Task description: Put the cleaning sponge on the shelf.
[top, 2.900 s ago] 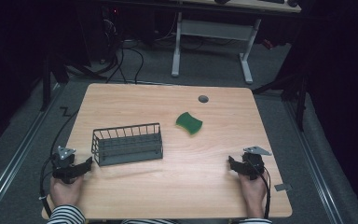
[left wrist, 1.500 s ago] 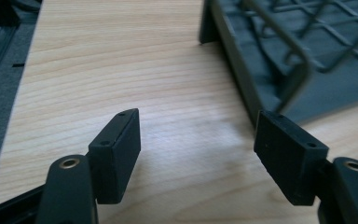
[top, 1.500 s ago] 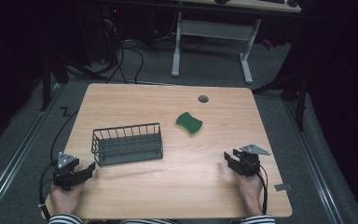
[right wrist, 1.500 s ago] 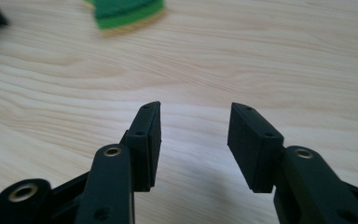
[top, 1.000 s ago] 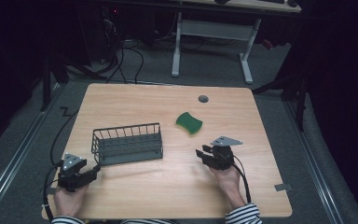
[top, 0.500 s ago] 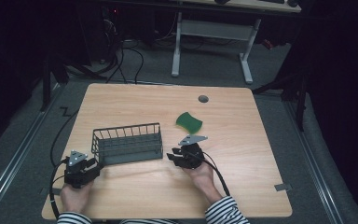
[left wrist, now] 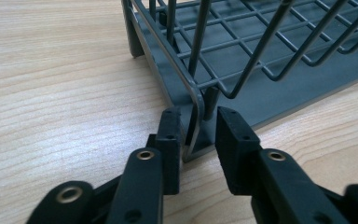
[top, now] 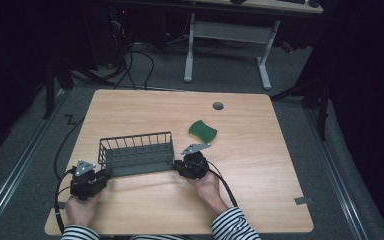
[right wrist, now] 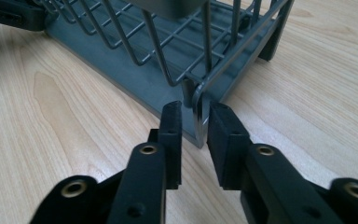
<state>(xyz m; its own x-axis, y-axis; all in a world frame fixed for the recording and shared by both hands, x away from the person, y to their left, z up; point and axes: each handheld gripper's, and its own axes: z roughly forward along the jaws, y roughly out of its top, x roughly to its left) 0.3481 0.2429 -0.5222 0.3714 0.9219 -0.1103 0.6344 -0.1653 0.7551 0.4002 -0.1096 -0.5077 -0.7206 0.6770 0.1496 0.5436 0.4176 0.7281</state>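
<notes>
Both jaws have just been closing on the wire rack [top: 136, 154]: left gripper [left wrist: 198, 140] and right gripper [right wrist: 195, 133] straddle near corners, small gaps left. Squeeze evenly, then lift level.

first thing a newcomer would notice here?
Probably the grey wire rack at the table's near left, with the left gripper at one near corner and the right gripper at the other. In each gripper view the jaws straddle a corner wire, having just been closing. Next, the green sponge lying alone behind the rack.
</notes>
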